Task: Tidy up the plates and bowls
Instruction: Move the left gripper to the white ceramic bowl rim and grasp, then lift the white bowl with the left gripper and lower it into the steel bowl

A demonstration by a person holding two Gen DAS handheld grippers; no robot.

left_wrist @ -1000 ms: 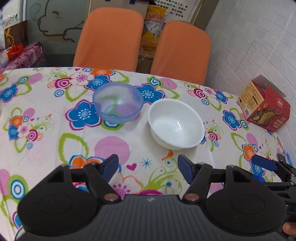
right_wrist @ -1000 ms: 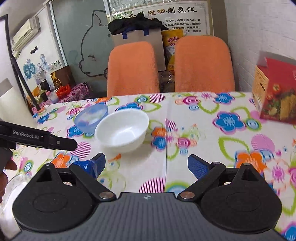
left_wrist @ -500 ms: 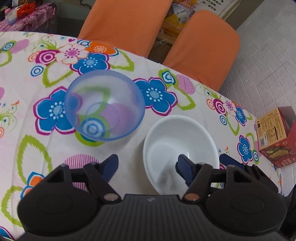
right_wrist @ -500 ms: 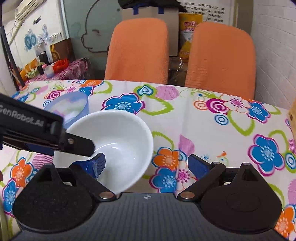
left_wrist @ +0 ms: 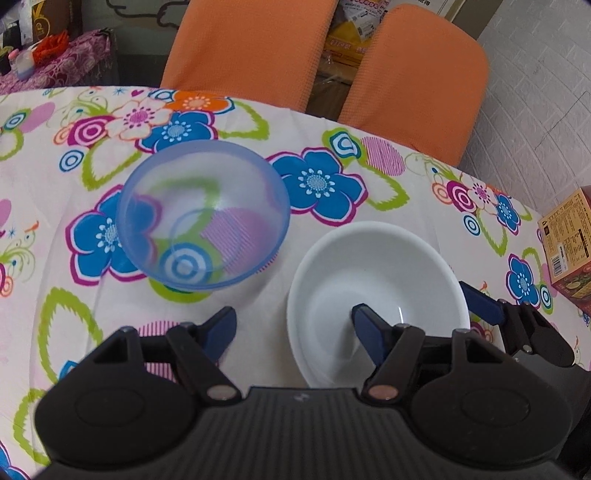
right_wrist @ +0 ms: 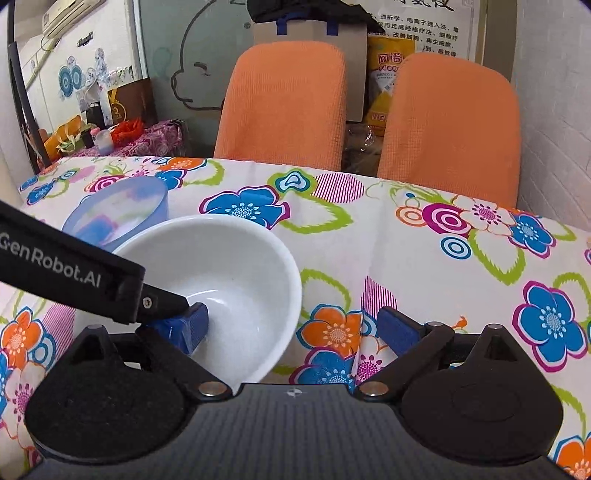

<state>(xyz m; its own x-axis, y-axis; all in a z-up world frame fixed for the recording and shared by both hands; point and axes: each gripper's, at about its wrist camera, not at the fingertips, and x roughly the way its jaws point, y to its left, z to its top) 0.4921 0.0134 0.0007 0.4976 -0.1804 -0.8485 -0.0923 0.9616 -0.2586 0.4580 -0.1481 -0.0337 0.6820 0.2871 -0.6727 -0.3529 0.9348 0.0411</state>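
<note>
I was working in a lived-in room: flowered cloth on the desk (right_wrist: 424,251), two orange chairs (right_wrist: 284,103), wall-mounted air conditioner (right_wrist: 64,16).

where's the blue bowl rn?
Left wrist view: blue bowl sits on the floral tablecloth, left of the white bowl, ahead of the open left gripper.

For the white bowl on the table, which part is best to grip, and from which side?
Grip the rim wall of the white bowl on its near side, one finger inside and one outside. It stands upright and open, with no handle. The right tongs already straddle its right wall, both tongs open; the blue bowl stands apart, behind and to its left.
</note>
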